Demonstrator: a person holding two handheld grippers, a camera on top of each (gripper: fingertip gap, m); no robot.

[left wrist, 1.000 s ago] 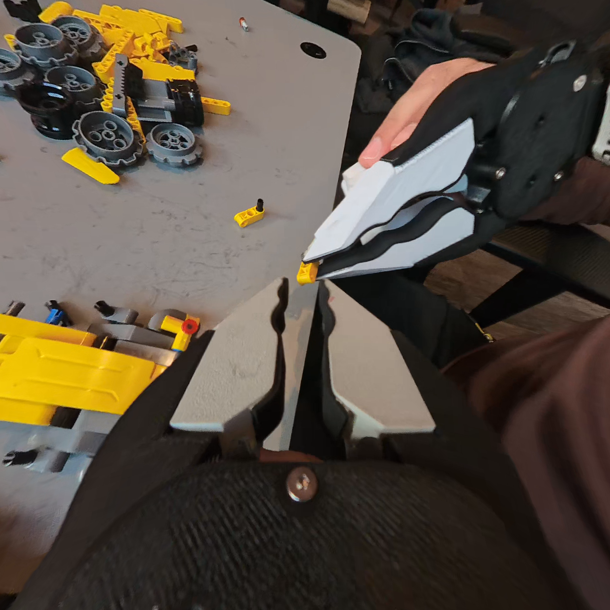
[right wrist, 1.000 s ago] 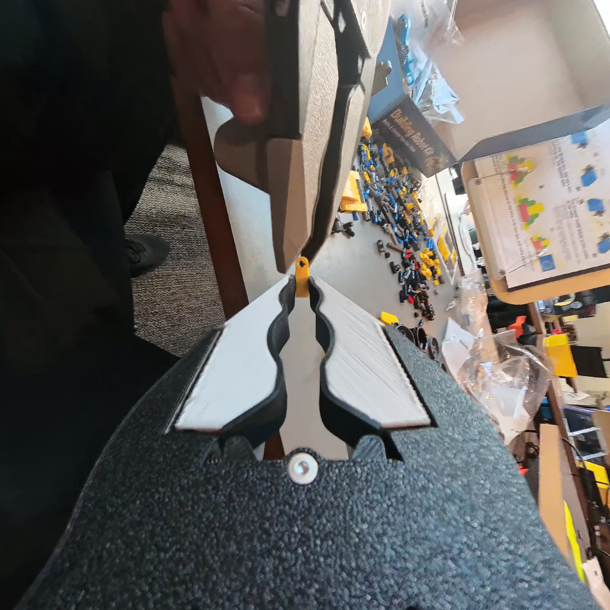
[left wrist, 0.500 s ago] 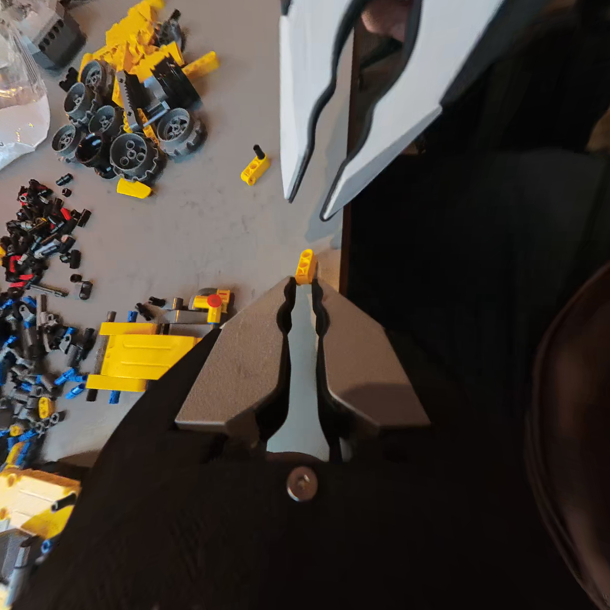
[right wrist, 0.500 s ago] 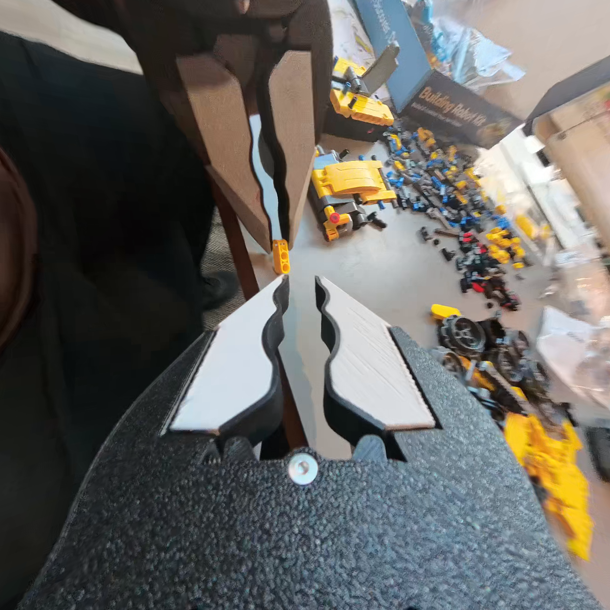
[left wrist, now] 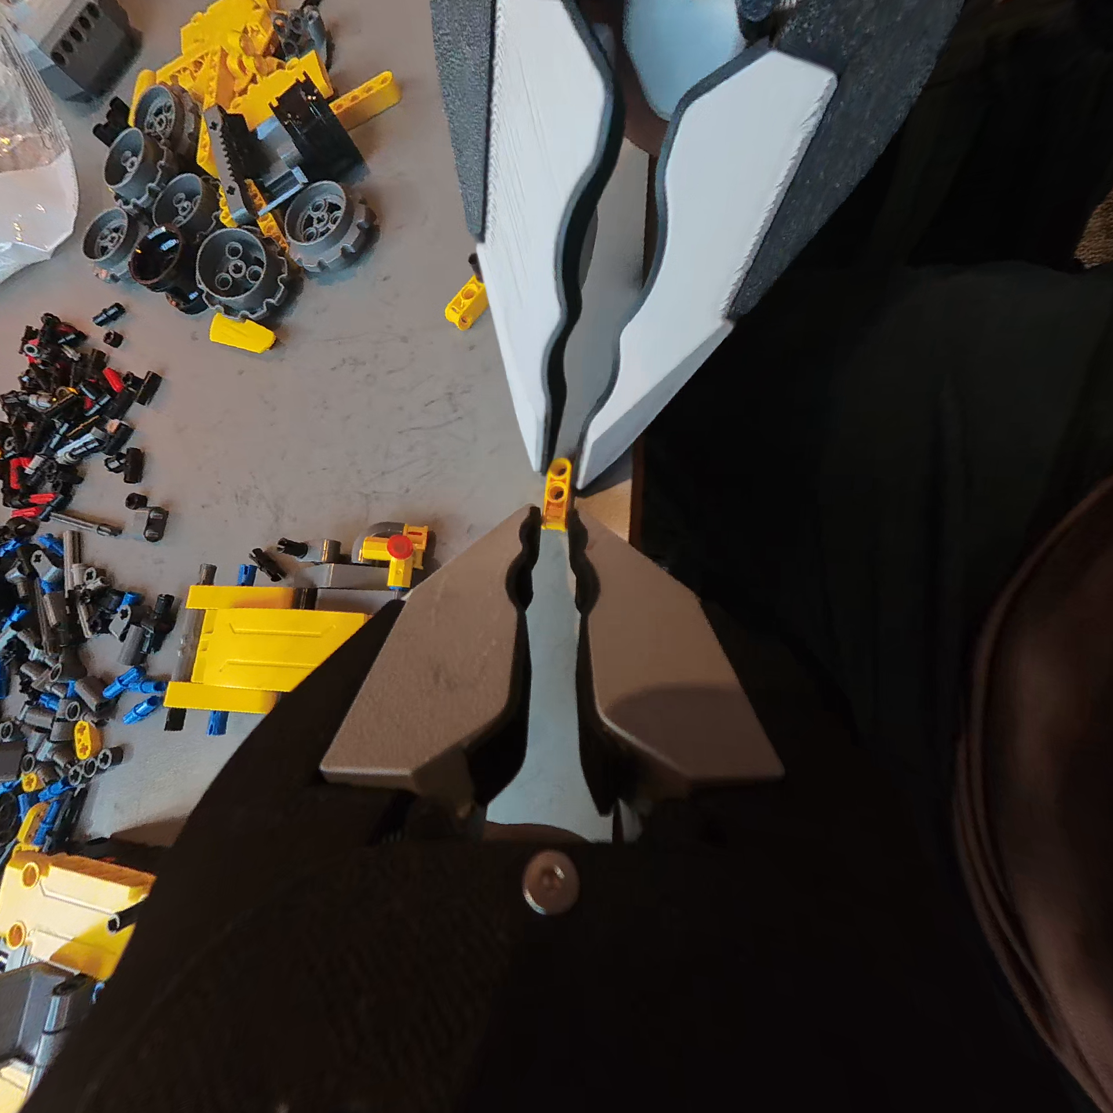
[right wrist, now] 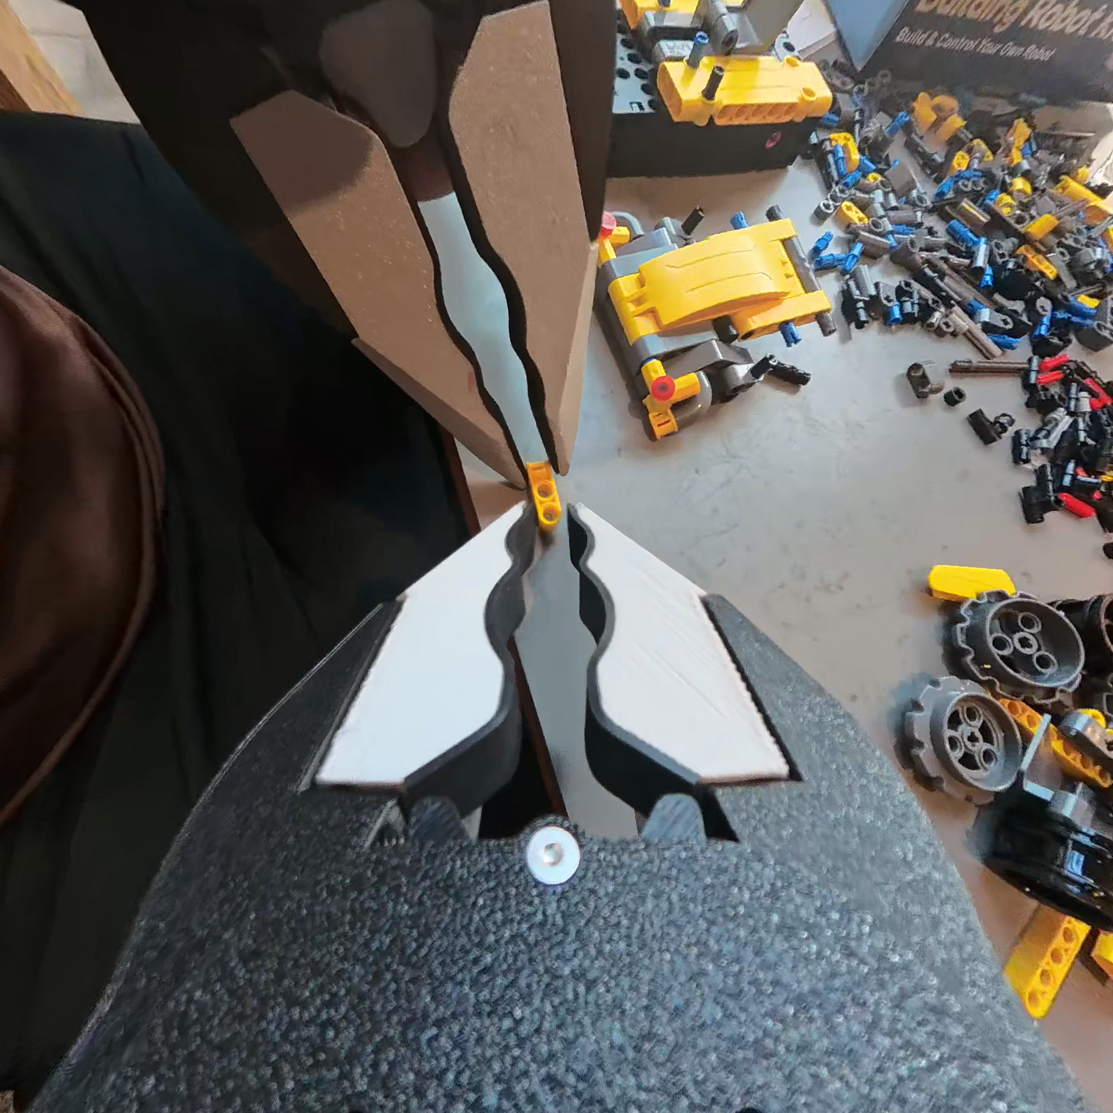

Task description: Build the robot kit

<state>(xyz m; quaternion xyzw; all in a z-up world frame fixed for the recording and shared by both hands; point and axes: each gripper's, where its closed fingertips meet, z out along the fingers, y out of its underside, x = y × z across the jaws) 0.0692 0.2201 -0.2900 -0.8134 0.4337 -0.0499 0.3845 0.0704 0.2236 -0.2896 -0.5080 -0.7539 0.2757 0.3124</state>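
A small yellow beam with holes is pinched at its lower end in my left gripper, which is shut on it above the table's near edge. My right gripper comes in from the top, tip to tip with the left. Its jaws stand narrowly apart around the beam's free end. In the right wrist view the beam hangs from the left gripper into the gap of my right gripper; it touches the left finger, with a gap on the other side.
The grey table carries a yellow-and-grey assembly, a cluster of grey wheels, a heap of small black, blue and red pins and a loose yellow connector. A dark box stands at the back. A person's dark clothing fills the side beyond the table edge. Less than 4 cm separates the two grippers' tips.
The beam passed from my right gripper to my left, and the right opened and drew away. The right has now come back and narrowed around the beam's free end.
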